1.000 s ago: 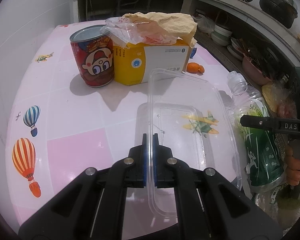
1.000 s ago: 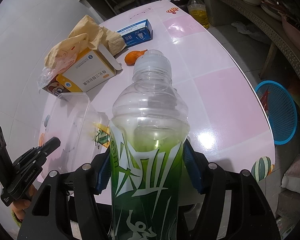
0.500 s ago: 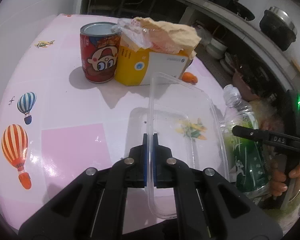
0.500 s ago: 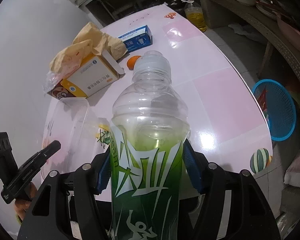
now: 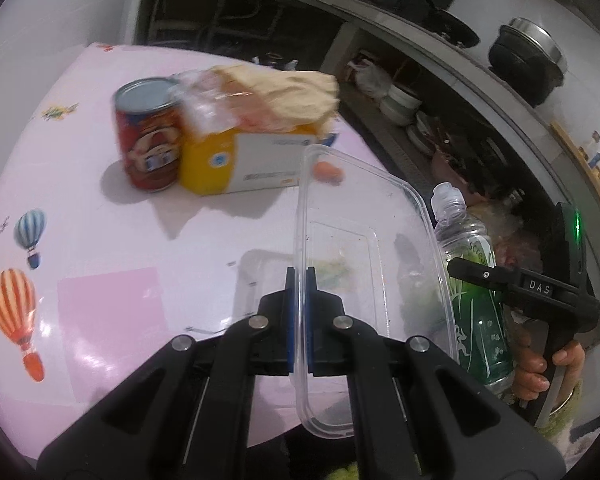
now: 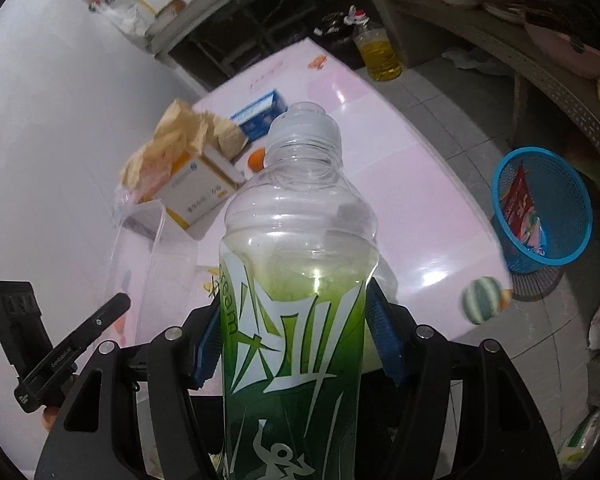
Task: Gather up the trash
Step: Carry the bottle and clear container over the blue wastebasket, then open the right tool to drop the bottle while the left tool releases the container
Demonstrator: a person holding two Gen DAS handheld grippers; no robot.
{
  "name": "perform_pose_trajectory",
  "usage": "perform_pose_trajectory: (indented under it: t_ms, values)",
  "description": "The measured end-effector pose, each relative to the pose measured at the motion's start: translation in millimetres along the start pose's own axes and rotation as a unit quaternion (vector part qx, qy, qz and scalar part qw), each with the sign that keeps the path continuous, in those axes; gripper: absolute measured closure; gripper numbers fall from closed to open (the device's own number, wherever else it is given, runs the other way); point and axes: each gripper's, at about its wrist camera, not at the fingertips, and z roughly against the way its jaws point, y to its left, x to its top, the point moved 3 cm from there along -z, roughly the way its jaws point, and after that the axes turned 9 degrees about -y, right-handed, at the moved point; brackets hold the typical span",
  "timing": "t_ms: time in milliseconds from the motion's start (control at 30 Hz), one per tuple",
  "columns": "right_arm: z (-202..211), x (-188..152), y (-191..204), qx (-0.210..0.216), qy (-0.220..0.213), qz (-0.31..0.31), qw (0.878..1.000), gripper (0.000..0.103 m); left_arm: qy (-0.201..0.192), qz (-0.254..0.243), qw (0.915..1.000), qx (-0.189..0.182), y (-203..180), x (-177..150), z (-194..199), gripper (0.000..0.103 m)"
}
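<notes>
My left gripper (image 5: pixel 299 280) is shut on the rim of a clear plastic food container (image 5: pixel 380 240), which hangs tilted above the pink table (image 5: pixel 112 240). The same clear container (image 6: pixel 140 256) appears at the left of the right wrist view. My right gripper (image 6: pixel 296 332) is shut on a green-labelled plastic bottle (image 6: pixel 296 280), upright, with a little liquid in it. That bottle (image 5: pixel 476 292) also shows at the right of the left wrist view, with the right gripper's finger (image 5: pixel 500 280) across it and a hand (image 5: pixel 540 368) on the handle.
On the table stand a red can (image 5: pixel 150 140), a yellow-and-white box (image 5: pixel 240 160) under crumpled brown paper (image 5: pixel 284 88) and clear wrap, a small orange thing (image 5: pixel 328 171) and a blue box (image 6: pixel 260 114). A blue basket (image 6: pixel 548 204) sits on the floor right of the table. An oil bottle (image 6: pixel 378 52) stands beyond.
Both grippers have risen with their loads and tilted. The table and the can now sit farther off in both views. The blue basket has come fuller into the right wrist view.
</notes>
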Motion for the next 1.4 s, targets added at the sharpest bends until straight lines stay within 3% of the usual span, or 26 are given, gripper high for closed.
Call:
perform_pose_trajectory:
  t_ms: [167,367,500,600,833,1033,1067,1133,1167,1233,1400]
  values:
    - [40,11,-37,-0.003,-0.047,-0.039,0.998,0.040,0.003,-0.036,0.9988,-0.034,-45,13,-14,0.101]
    - [94,19,-115,-0.060,-0.110,-0.102,0.987,0.040,0.028,-0.097,0.9906,-0.092,-126,29,-56,0.101]
    - [112,11,-183,-0.093,-0.124,-0.168,0.974,0.040,0.082,-0.139,0.9779,-0.134,-188,35,-105,0.101]
    - [104,1,-231,-0.107,-0.116,-0.222,0.962,0.040,0.143,-0.165,0.9634,-0.155,-237,33,-158,0.101]
    - [57,-16,-314,-0.102,-0.084,-0.328,0.935,0.040,0.241,-0.233,0.9355,-0.112,-307,-7,-278,0.101]
    - [29,-23,-357,-0.114,-0.074,-0.378,0.916,0.040,0.290,-0.263,0.9178,-0.066,-343,-38,-370,0.100]
    - [27,-25,-364,-0.116,-0.073,-0.382,0.914,0.040,0.294,-0.260,0.9175,-0.066,-346,-42,-381,0.100]
    - [22,-29,-372,-0.121,-0.071,-0.388,0.911,0.040,0.303,-0.250,0.9171,-0.069,-353,-50,-404,0.085]
    - [19,-30,-376,-0.124,-0.068,-0.390,0.910,0.040,0.309,-0.246,0.9162,-0.067,-354,-53,-413,0.070]
    - [15,-33,-383,-0.132,-0.063,-0.390,0.909,0.040,0.302,-0.234,0.9220,-0.064,-355,-50,-419,0.066]
    - [5,-31,-391,-0.145,-0.049,-0.379,0.913,0.040,0.274,-0.221,0.9308,-0.098,-351,-25,-395,0.055]
